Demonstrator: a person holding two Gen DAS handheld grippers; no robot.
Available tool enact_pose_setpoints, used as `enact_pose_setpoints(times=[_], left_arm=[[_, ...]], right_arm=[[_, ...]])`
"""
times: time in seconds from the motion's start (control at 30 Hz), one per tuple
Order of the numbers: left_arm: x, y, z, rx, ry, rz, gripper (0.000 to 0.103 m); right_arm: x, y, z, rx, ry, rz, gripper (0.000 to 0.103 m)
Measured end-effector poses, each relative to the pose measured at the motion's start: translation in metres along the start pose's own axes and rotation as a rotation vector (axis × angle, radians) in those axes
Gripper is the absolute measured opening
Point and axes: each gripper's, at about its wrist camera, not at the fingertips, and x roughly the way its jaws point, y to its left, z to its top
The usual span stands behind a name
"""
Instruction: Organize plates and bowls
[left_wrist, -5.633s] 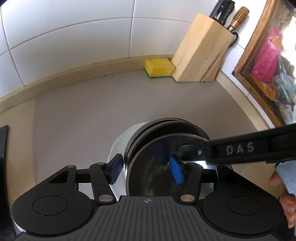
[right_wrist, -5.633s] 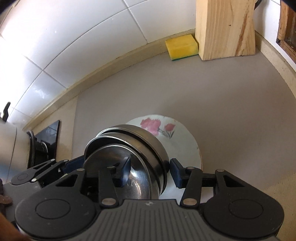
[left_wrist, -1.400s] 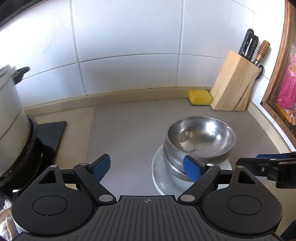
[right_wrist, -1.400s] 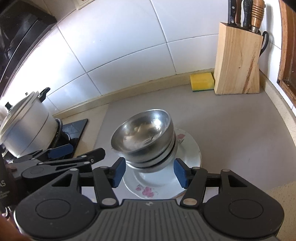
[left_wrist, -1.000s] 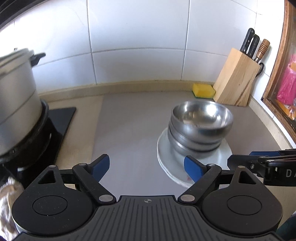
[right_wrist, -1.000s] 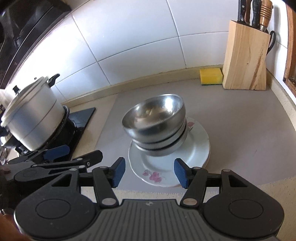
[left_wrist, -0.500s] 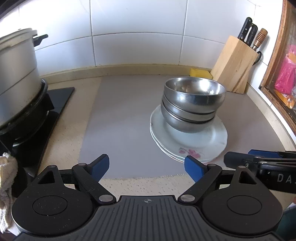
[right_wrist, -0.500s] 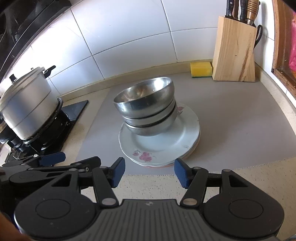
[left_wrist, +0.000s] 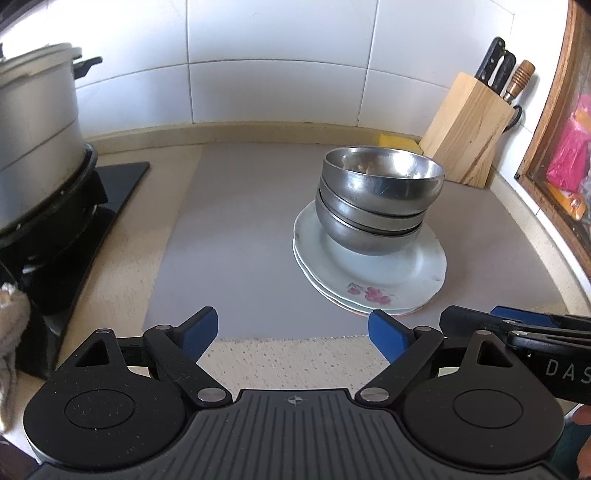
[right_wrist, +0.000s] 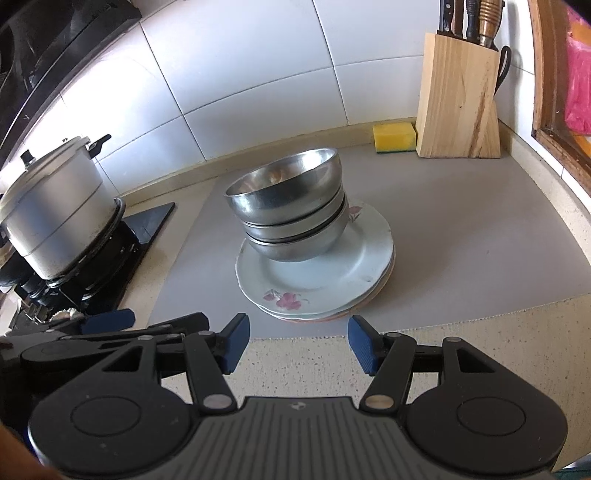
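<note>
Left wrist: both tools (left_wrist: 293, 334) now farther from bowls (left_wrist: 376, 199).

steel bowls (left_wrist: 380, 199): nested, upright | floral plates (left_wrist: 388, 284): stacked beneath, on mat

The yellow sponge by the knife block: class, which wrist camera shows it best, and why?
The right wrist view: the yellow sponge shows whole, its green underside visible, beside the knife block. In the left wrist view the stacked steel bowls hide most of the sponge, leaving a yellow strip.
</note>
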Motion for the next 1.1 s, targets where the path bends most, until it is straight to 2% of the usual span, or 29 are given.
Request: enact_pose_setpoints(times=[0.8,1.1], left_arm=[[-0.0034,-0.0094,-0.005,0.02,-0.006,0.023,0.085],[-0.0079,-0.0087,-0.0049,0.018,-0.019,0.047,0.087]], right_arm=[[-0.0041,-0.0089,-0.0041,0.023,0.004,0.001,0.044],[-0.0054,-0.0068,-0.004,0.021,-0.003,0.011,0.044]])
